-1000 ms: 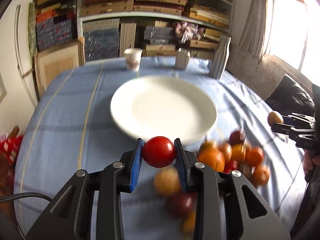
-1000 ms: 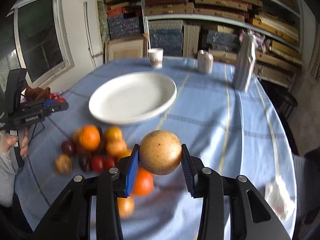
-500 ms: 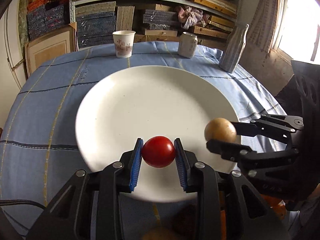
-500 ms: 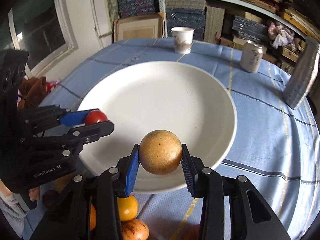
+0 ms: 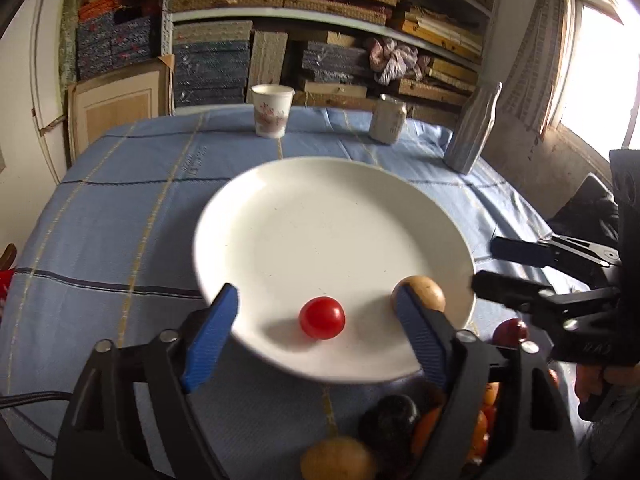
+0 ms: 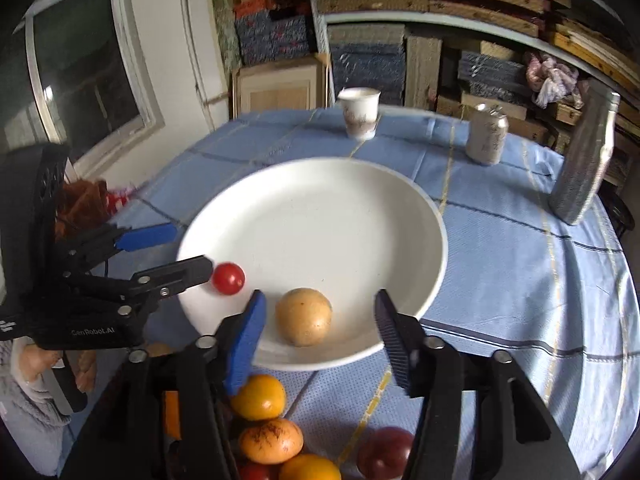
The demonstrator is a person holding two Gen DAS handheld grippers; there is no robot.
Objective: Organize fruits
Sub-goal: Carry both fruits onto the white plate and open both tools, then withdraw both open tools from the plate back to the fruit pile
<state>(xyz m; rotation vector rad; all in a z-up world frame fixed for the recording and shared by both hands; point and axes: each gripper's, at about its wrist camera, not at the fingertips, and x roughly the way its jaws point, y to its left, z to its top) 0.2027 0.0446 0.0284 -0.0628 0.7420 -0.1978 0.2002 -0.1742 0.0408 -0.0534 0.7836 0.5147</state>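
Note:
A white plate (image 5: pixel 320 216) (image 6: pixel 320 200) sits mid-table on the blue cloth. A red tomato (image 5: pixel 322 317) (image 6: pixel 228 278) lies on its near part. A tan round fruit (image 6: pixel 304 317) (image 5: pixel 424 294) lies beside it on the plate. My left gripper (image 5: pixel 320 328) is open, jaws wide on either side of the tomato. My right gripper (image 6: pixel 320 332) is open, jaws wide on either side of the tan fruit. A pile of orange, red and dark fruits (image 6: pixel 264 432) (image 5: pixel 400 432) lies on the cloth just in front of the plate.
A paper cup (image 5: pixel 272 110), a can (image 5: pixel 387 124) and a grey bottle (image 5: pixel 472 132) stand at the table's far side. Shelves of stacked boxes fill the wall behind. A window is at one side.
Both grippers opened and let their fruits go onto the plate: the tomato from the left, the tan fruit from the right. Both grippers have drawn back a little.

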